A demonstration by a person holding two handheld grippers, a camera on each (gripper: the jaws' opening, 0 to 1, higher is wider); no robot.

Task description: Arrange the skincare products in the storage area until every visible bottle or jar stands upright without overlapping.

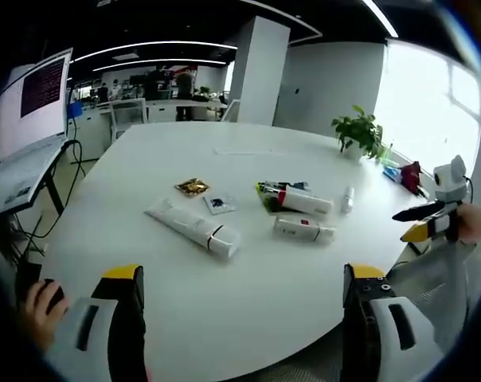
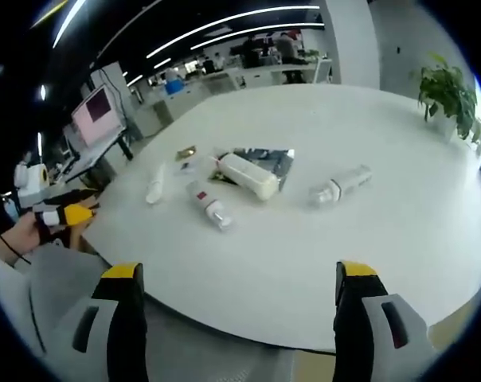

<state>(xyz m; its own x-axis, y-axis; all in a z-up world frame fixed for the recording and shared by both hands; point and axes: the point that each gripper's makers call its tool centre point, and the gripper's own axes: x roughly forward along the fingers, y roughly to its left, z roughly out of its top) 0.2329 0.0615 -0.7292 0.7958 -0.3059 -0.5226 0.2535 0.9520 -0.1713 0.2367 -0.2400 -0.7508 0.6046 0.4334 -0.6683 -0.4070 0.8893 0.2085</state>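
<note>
Several skincare products lie on their sides on the white round table. In the left gripper view I see a long white tube, a white bottle with a red label on a dark packet, a second white bottle and a small bottle. My left gripper hovers open over the near edge. The right gripper view has a fat white bottle, a red-labelled bottle, a grey-capped bottle and a small tube. My right gripper is open, short of them.
A gold sachet and a small flat sachet lie by the tube. A potted plant stands at the table's far right edge. A monitor and laptop sit left of the table. The other gripper hangs off the right edge.
</note>
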